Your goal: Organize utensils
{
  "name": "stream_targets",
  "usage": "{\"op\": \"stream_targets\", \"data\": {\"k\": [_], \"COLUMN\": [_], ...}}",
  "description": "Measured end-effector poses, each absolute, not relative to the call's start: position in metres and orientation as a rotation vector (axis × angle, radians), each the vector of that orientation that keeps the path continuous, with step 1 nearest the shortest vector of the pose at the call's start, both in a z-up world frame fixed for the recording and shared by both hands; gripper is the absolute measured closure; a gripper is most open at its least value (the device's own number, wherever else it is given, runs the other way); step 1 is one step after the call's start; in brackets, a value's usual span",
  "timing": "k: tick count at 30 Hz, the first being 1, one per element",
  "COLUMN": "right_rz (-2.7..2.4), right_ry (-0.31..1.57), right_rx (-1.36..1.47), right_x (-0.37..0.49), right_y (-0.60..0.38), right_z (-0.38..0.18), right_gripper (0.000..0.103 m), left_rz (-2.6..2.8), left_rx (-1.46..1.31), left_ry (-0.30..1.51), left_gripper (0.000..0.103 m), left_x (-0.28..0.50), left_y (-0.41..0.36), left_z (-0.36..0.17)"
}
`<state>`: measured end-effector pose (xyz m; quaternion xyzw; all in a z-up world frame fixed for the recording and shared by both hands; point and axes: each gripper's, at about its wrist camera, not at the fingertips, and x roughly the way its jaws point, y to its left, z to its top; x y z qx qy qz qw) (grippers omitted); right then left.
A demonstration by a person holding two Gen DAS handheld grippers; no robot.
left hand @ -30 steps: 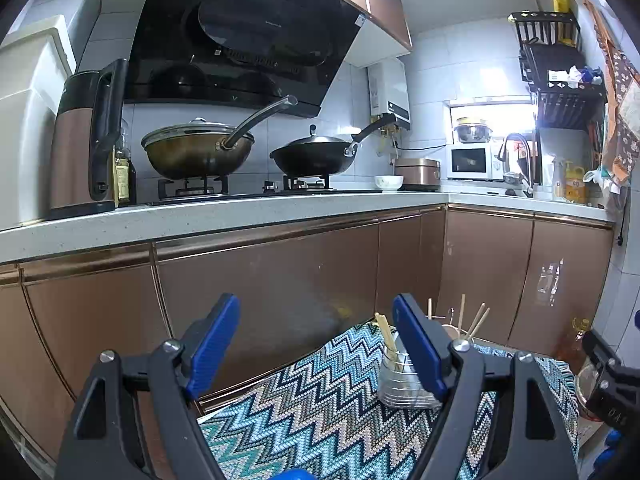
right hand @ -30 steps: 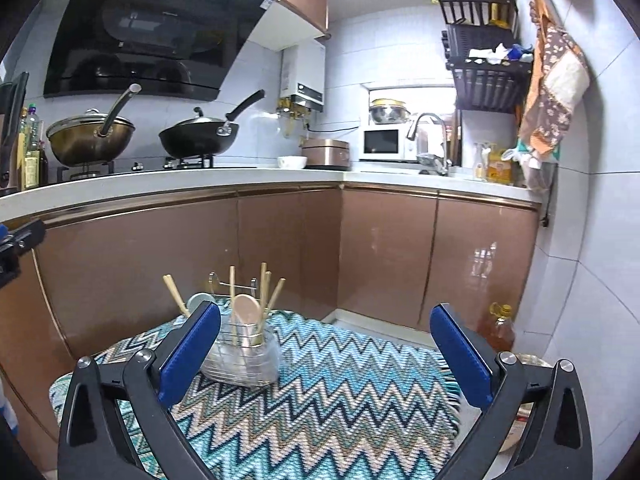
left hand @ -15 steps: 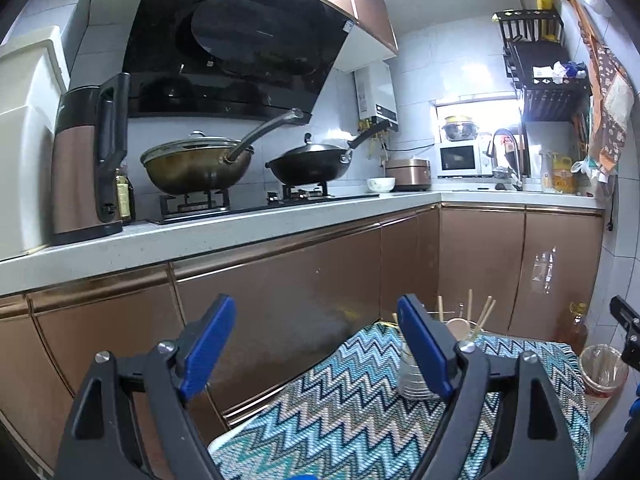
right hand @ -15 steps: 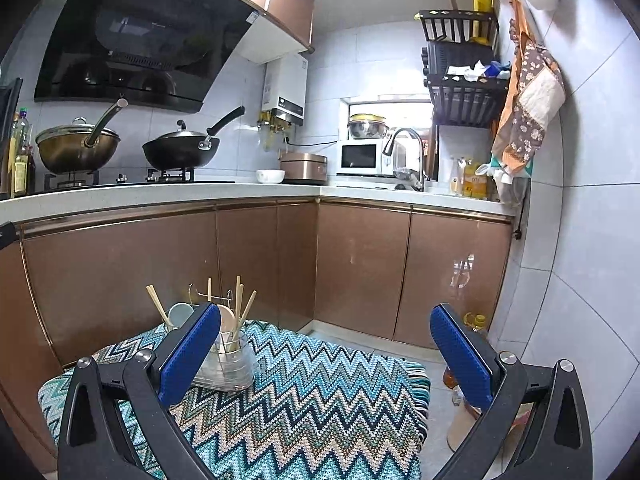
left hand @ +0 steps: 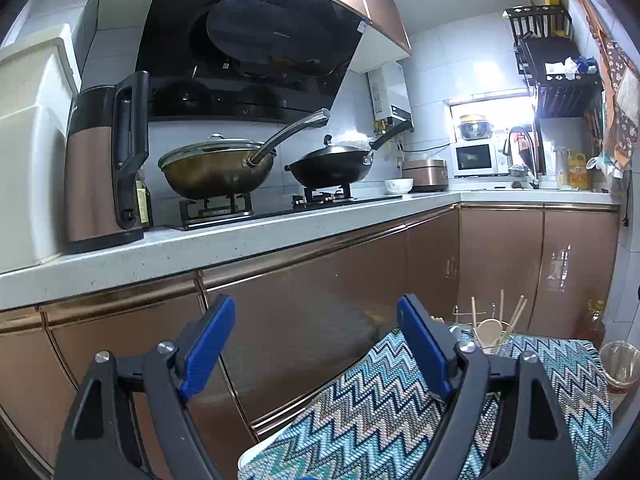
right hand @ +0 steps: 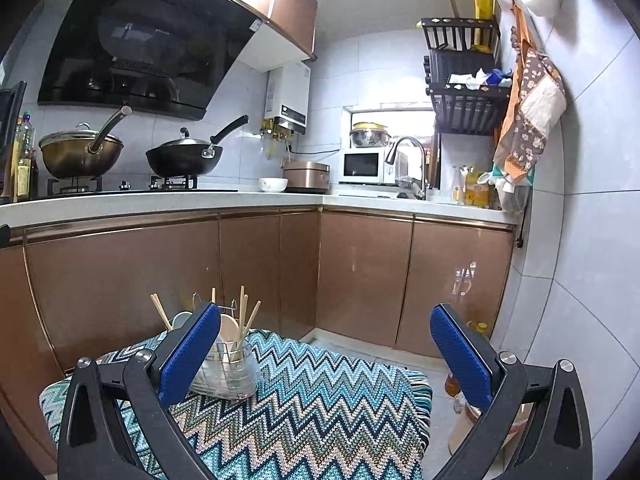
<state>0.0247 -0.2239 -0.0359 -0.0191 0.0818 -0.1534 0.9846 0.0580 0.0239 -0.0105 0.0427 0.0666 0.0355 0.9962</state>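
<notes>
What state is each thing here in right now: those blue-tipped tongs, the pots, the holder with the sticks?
Left tongs: open, nothing between them.
Right tongs: open, empty.
Clear plastic utensil holder: upright on the zigzag-patterned cloth, wooden chopsticks and pale spoons standing in it.
Bronze pan: on the burner, glass lid on.
Black wok: on the other burner, lidded.
Brown cabinet doors: closed.
White microwave: door shut.

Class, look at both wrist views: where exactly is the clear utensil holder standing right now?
The clear utensil holder stands on the zigzag-patterned cloth, at its far-left part in the right wrist view, in front of the brown cabinets. In the left wrist view it sits lower right.
</notes>
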Motion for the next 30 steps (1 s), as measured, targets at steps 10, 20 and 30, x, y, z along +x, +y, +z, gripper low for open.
{"op": "stream_targets", "data": {"k": [10,20,30], "right_rz": [-0.323,-0.304,-0.306], "right_ry": [0.161,0.161,0.164], "right_rx": [-0.038,-0.046,-0.039], "right_x": [0.027,0.028,0.029], "right_y": [-0.228,-0.227,-0.228], "right_z": [-0.032,-0.031,-0.032], "right_gripper": [0.000,0.000,0.000], "left_rz": [0.041,0.019,0.003], "left_rx": [0.065,0.022,-0.002], "left_ry": [0.157,0.176,0.186], "left_gripper": [0.021,0.021,0.021], "left_x": [0.069,0.075,0.077], "left_y": [0.029,0.032,0.026], "left_z": [-0.010,-0.008,-0.011]}}
